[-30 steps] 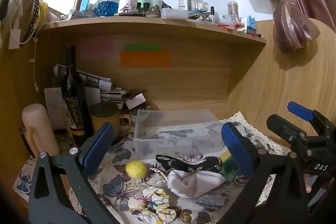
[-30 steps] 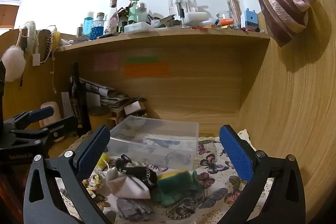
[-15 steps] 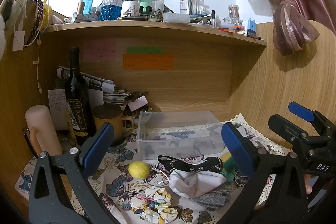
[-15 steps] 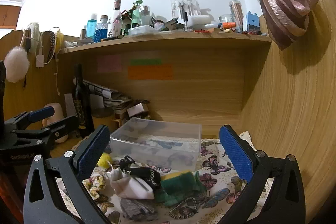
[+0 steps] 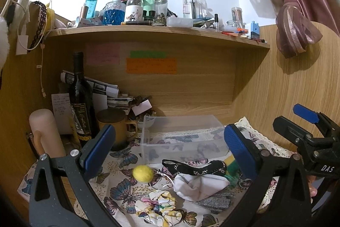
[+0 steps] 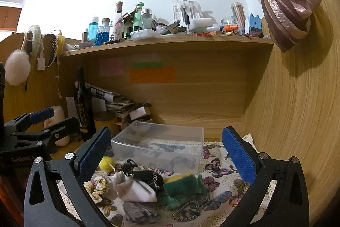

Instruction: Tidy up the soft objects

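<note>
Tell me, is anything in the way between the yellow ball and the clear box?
Nothing visible. The yellow ball lies on the butterfly cloth just in front of the clear box, whose top is open.

Grey cloth (image 5: 214, 202) partly under white sock (image 5: 199, 184).

A dark wine bottle (image 5: 81, 99) is standing upright at the far left of the counter, with a lidded yellow mug (image 5: 113, 127) just beside it on the right. Behind them, what looks like rolled papers (image 5: 95, 86) are leaning against the back panel. Coloured sticky notes (image 5: 151, 65) are hanging under a shelf (image 5: 157, 32) crowded with bottles. A pink curtain (image 5: 295, 35) is hanging knotted at far right.
</note>
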Demonstrator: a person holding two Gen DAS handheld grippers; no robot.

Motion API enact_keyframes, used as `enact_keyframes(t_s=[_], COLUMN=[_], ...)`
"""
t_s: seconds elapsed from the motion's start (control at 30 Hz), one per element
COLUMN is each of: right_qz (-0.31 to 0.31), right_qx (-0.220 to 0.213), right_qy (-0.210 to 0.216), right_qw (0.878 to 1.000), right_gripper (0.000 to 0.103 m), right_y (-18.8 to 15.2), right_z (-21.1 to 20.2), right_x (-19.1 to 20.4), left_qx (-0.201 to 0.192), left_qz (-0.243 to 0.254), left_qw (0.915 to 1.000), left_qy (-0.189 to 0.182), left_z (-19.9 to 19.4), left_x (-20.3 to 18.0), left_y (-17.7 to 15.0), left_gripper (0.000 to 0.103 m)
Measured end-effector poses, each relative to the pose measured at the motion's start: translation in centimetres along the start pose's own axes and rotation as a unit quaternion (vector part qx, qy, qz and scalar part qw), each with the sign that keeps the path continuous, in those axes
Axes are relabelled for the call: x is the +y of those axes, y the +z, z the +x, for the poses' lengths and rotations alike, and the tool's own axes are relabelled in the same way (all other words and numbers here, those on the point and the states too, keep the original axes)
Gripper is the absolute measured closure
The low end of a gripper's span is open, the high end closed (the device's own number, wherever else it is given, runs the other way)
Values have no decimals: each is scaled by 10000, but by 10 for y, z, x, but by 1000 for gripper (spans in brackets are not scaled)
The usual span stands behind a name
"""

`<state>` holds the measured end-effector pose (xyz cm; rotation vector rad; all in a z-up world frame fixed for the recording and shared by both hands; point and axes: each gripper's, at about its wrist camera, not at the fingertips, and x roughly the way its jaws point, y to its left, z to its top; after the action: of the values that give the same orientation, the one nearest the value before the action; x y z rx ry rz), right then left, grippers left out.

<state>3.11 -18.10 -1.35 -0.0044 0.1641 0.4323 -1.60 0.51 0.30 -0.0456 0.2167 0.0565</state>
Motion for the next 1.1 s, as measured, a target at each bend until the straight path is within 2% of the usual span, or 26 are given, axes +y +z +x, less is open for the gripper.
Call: enact_keyframes(t_s=[1.1], right_qz=[39], right_qx=[-13], right_qy=[19], right_qw=[10000], right_gripper=[0], right_y=[0], right_z=[-3], right_x=[-1], left_qx=[16], left_qz=[-12], left_qw=[10000], left_qy=[40], left_z=[0], left_x=[2], left_y=[0], left_gripper=[0])
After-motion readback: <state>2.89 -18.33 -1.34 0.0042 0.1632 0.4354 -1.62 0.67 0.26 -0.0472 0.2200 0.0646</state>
